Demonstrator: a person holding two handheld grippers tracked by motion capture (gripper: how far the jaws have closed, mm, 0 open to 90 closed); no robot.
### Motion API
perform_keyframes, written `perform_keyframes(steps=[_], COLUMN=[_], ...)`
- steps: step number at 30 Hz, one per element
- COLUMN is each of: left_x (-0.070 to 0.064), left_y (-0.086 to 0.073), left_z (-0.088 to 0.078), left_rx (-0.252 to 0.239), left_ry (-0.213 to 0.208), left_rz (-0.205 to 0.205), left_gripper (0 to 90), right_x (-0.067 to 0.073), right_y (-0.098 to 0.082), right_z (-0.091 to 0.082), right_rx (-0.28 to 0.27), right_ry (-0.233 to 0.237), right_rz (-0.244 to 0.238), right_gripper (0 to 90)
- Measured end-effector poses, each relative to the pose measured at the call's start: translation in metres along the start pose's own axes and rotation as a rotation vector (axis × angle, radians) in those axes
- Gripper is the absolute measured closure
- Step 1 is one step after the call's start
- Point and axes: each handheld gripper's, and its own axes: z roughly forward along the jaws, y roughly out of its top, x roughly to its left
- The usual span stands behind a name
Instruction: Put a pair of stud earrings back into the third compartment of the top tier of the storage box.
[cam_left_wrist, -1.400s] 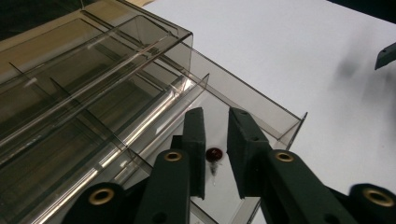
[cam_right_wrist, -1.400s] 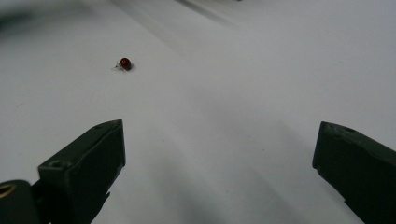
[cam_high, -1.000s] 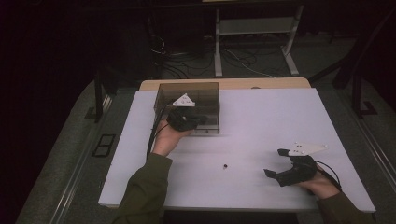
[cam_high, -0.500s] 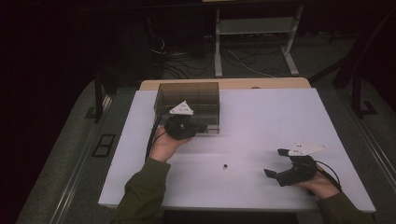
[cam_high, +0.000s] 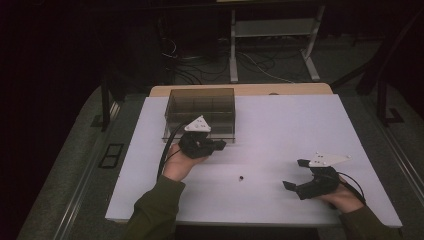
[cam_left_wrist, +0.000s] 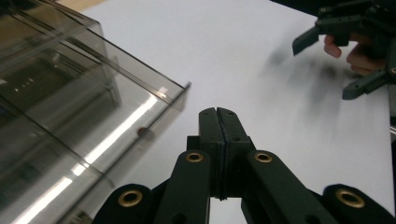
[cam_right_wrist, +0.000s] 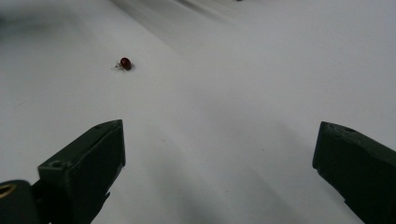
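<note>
A small dark-red bead (cam_high: 241, 177) lies on the white table (cam_high: 280, 120), between the left tongs (cam_high: 220, 145), pressed together beside the smoky clear plastic box (cam_high: 200, 105), and the right tongs (cam_high: 295, 175), spread apart.

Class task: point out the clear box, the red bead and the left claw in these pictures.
Box (cam_high: 200, 102): high view, its near upper rim.
Bead (cam_right_wrist: 125, 63): right gripper view, its middle.
Left claw (cam_left_wrist: 218, 122): left gripper view, the shut tips.

Left hand-held gripper (cam_left_wrist: 218, 112) with jaws together, right hand-held gripper (cam_right_wrist: 217, 154) wide apart.
</note>
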Motion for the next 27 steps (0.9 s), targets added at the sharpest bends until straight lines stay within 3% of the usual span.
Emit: perform_keyframes(steps=[9, 27], left_x=[-0.012, -0.029], left_y=[-0.015, -0.045], left_z=[0.009, 0.034], left_rx=[0.016, 0.087], left_ry=[-0.026, -0.040], left_rz=[-0.013, -0.042], left_gripper=[88.8, 70.9], right_x=[0.000, 0.000], right_y=[0.000, 0.000], right_z=[0.000, 0.001], right_rx=[-0.004, -0.002], right_ry=[0.000, 0.000], right_rz=[-0.014, -0.021], right_gripper=[1.9, 1.9])
